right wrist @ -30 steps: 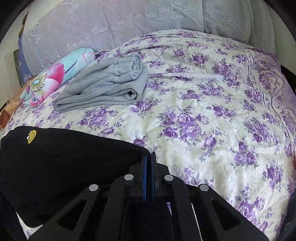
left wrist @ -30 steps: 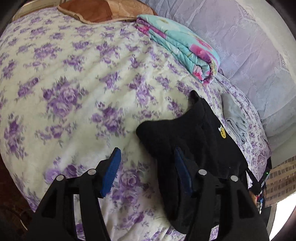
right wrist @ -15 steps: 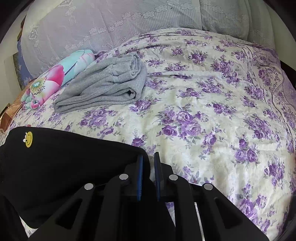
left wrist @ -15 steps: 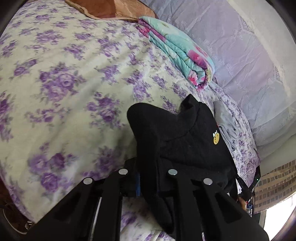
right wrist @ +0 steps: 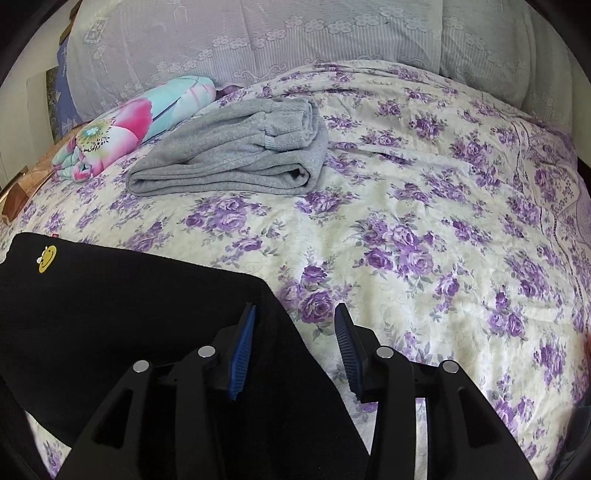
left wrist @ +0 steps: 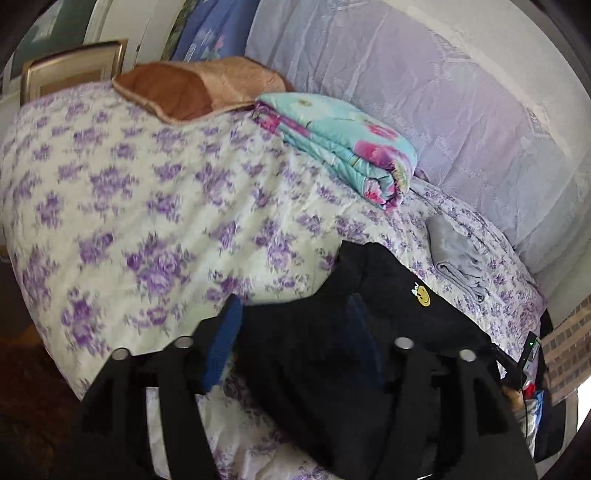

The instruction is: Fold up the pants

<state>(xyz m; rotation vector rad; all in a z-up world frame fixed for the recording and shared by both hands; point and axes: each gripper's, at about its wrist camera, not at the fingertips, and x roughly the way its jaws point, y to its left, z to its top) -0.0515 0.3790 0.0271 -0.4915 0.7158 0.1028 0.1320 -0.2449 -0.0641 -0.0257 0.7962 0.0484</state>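
Black pants [left wrist: 388,317] with a small yellow smiley patch [left wrist: 423,297] lie folded on the purple-flowered bedspread [left wrist: 147,206]. My left gripper [left wrist: 291,325] is open, its blue pads spread above the pants' near edge. In the right wrist view the same pants [right wrist: 110,295] lie at lower left, patch [right wrist: 47,258] at the far left. My right gripper [right wrist: 295,332] is open over the pants' right corner, left pad above the black cloth, right pad above the bedspread [right wrist: 424,240].
Folded grey pants [right wrist: 240,151] lie further back on the bed. A rolled turquoise and pink quilt [left wrist: 343,140] and a brown pillow [left wrist: 192,88] sit near the pale lace headboard cushions [right wrist: 258,33]. The bed's edge drops off at left [left wrist: 33,332].
Both grippers have opened and let go of the black pants. The left gripper has pulled back and up from the cloth; the pants now lie flat.
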